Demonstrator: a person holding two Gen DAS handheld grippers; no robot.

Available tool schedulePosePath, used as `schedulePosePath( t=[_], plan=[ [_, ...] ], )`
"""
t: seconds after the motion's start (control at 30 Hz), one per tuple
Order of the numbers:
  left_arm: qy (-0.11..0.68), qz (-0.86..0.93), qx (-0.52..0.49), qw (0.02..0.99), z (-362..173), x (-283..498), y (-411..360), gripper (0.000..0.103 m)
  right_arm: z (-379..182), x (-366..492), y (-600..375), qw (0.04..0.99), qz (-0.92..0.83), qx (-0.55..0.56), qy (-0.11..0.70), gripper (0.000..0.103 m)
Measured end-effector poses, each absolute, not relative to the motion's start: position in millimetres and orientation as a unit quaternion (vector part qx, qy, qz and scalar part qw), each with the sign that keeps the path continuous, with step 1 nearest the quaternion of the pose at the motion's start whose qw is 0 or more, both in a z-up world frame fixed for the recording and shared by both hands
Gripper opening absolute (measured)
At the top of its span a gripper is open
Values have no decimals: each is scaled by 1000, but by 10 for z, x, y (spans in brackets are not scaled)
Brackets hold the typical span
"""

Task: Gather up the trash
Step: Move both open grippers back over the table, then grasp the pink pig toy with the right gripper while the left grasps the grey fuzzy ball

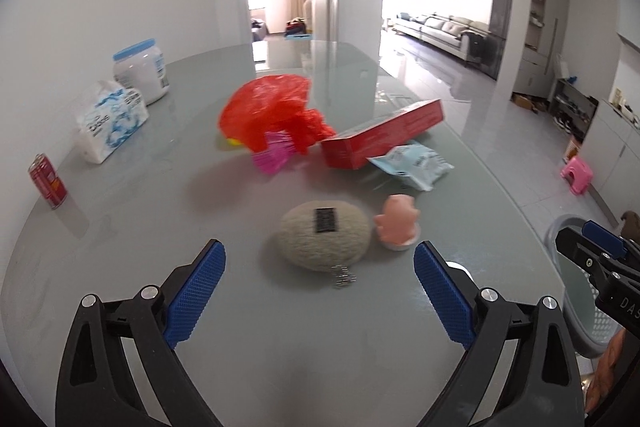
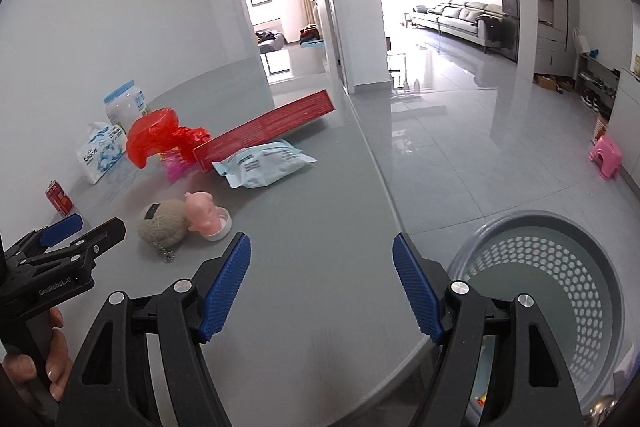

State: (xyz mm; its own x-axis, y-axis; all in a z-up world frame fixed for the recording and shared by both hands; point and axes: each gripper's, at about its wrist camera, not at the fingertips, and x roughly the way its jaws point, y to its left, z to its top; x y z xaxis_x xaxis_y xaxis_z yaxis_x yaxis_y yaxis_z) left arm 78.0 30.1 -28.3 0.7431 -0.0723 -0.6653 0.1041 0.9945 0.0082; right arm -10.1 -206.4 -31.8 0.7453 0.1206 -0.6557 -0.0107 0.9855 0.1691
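A red plastic bag (image 1: 272,115) lies mid-table over a pink brush (image 1: 274,157). Beside it lie a long red box (image 1: 384,133) and a pale blue wrapper (image 1: 412,165). A red can (image 1: 47,180) stands at the left. My left gripper (image 1: 320,291) is open and empty, just short of a grey plush pouch (image 1: 324,235) and a pink pig figure (image 1: 396,221). My right gripper (image 2: 322,287) is open and empty over the table's right edge, beside a grey perforated basket (image 2: 560,287) on the floor. The bag (image 2: 154,137), box (image 2: 268,129) and wrapper (image 2: 264,163) also show in the right wrist view.
A tissue pack (image 1: 108,125) and a white jar with a blue lid (image 1: 140,69) stand at the far left by the wall. The grey table (image 1: 160,211) curves away at the right. A pink stool (image 1: 578,173) stands on the tiled floor.
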Motion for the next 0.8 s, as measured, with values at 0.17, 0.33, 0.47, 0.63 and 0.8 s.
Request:
schedulePosePath(
  t=[0.17,0.33,0.47,0.63,0.8],
  plan=[
    [367,-21,11,930,-362,843,538,94,-406,88,-1820,925,61,66,369,71],
    [371,-2,1,928,-436,893,708,94,-459,286,-1585,919,87,57,379,71],
    [376,8,-1,927,-496,964,790,94,-509,455,-1365,915,105,42,387,71],
    [380,14,-6,925,-551,1051,864,94,-569,638,-1154,910,114,28,397,71],
    [380,19,-9,925,-578,1090,922,94,-625,796,-983,908,113,10,404,70]
  ],
)
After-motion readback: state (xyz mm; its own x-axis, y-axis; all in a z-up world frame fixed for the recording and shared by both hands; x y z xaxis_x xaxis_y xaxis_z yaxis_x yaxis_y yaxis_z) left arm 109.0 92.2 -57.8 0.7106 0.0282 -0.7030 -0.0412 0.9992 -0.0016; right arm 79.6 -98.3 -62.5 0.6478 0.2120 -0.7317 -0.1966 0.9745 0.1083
